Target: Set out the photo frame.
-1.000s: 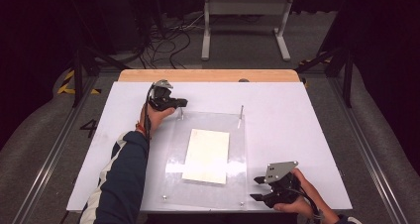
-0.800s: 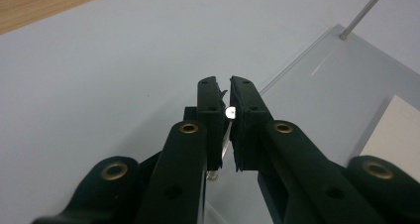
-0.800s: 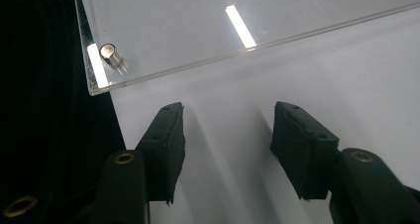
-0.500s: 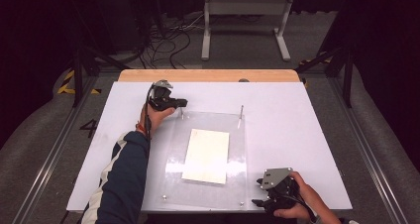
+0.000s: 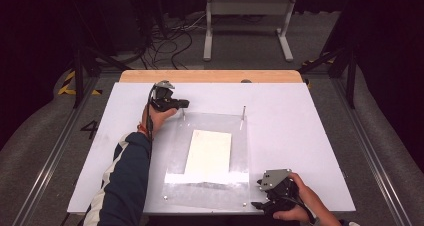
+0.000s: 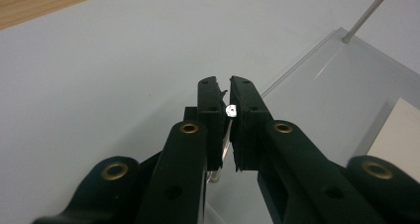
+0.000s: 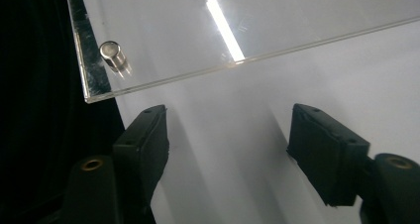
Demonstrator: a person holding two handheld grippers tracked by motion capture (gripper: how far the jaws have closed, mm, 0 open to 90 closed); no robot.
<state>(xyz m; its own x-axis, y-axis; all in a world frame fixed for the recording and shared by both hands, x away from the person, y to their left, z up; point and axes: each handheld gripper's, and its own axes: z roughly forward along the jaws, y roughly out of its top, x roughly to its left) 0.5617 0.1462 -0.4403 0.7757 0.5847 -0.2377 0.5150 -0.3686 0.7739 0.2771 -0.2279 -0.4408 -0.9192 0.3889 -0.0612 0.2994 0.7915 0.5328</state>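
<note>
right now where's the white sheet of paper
In the high view the white paper lies mid-table under the clear plastic plate, between the two grippers.

Matt white surface [image 5: 310, 121], smooth, with a strip of pale wood [image 5: 210, 76] along the far edge. Clear glossy plastic plate [image 5: 172, 146], polished edges catching a bright streak of light. Flat matt sheet, paper-like [image 5: 209, 152], under or on it — cannot tell which. Thin shiny metal pins [image 5: 243, 111] and a short polished metal stud [image 7: 113, 54] at a corner. Matt black plastic on left gripper [image 6: 225, 92] and right gripper [image 7: 228, 135], brass-toned rivets, rubbery-looking pads on the jaws. Dark cloth sleeve [image 5: 127, 181].
</note>
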